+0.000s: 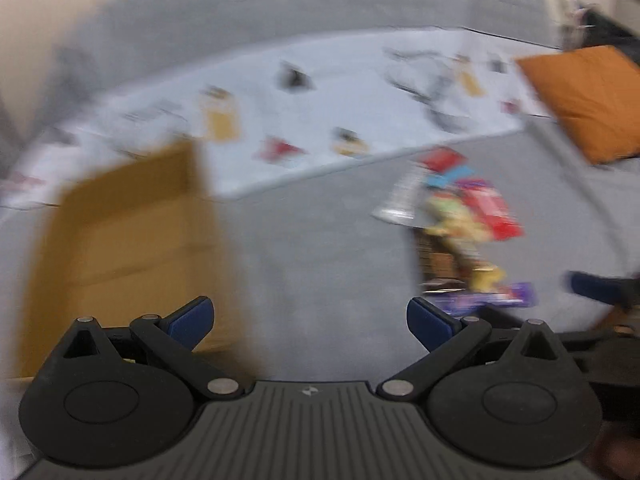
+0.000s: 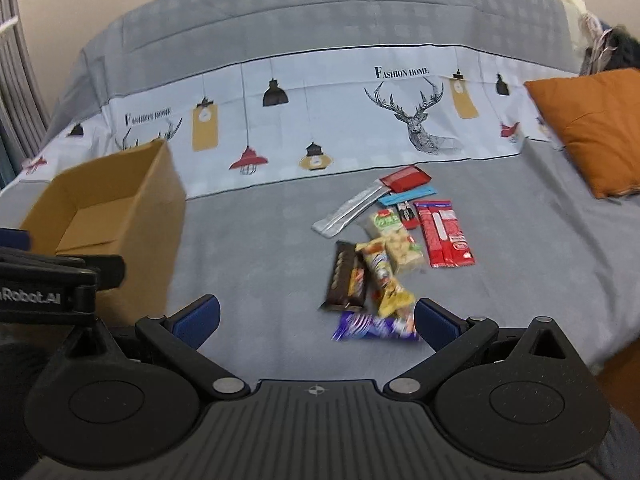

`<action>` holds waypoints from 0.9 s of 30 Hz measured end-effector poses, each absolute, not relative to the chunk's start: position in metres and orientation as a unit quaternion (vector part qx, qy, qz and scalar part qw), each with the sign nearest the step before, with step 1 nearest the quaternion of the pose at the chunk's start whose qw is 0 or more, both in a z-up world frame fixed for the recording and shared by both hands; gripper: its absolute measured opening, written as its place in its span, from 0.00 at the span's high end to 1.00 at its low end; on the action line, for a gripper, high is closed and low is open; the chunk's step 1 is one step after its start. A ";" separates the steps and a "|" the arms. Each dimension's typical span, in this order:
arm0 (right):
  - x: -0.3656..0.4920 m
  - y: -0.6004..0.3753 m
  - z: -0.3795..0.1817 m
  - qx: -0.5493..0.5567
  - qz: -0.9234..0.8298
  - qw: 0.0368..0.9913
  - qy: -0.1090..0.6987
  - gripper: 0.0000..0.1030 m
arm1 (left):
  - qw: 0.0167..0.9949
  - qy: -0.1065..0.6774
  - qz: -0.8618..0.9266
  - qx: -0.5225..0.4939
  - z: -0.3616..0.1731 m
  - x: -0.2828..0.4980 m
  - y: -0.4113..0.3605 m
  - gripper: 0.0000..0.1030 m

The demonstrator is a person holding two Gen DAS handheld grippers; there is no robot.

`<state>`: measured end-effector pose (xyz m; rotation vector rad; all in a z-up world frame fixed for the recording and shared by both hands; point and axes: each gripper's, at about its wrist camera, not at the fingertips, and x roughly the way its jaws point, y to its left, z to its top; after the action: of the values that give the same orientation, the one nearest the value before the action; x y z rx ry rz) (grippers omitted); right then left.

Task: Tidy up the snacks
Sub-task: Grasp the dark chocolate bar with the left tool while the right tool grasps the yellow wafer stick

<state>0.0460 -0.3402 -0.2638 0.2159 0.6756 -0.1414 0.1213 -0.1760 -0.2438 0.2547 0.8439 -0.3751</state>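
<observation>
- The left gripper (image 1: 310, 326), black with blue finger pads, hangs over bare grey bedding with its jaws spread wide and nothing between them; its view is badly motion-blurred.
- The right gripper (image 2: 317, 320) is likewise wide open and empty — its right pad sits just beside the nearest wrapper.
- The snacks lie in a loose cluster on the grey bedspread (image 2: 260, 240), right of centre: a purple foil-wrapped bar (image 2: 370, 328) nearest, then a dark brown chocolate bar (image 2: 344, 276) and a yellow-and-orange wrapped bar (image 2: 382, 276) touching side by side.
- Beyond those lie a clear packet of pale biscuits with a green label (image 2: 396, 240), a flat red packet (image 2: 444, 234), a long silver sachet (image 2: 352, 210), a blue strip (image 2: 408, 196) and a red pouch (image 2: 406, 178) farthest.
- An open brown cardboard box (image 2: 108, 216) stands at the left, well apart from the snacks, empty as far as its inside shows.
- Part of the left gripper's black body crosses the right view's left edge, in front of the box's near corner.
- A printed sheet with lamps and a deer (image 2: 320, 120) runs across the far side — an orange cushion (image 2: 592, 124) rests at far right.
</observation>
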 end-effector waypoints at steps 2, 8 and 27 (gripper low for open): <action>0.057 -0.368 -0.289 0.104 -0.078 0.931 0.341 0.01 | 0.865 0.439 -0.228 0.091 -0.272 0.147 -0.195 0.00; 0.087 -0.433 -0.330 0.166 -0.063 0.922 0.344 0.14 | 0.835 0.483 -0.255 0.063 -0.342 0.208 -0.246 0.00; 0.126 -0.442 -0.371 0.185 -0.061 0.904 0.381 0.76 | 0.814 0.503 -0.265 0.121 -0.391 0.253 -0.288 0.64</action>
<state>0.1265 -0.4422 -0.3706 0.3818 0.7879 -0.1257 0.2527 -0.2884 -0.3911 0.2578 1.0742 -0.5647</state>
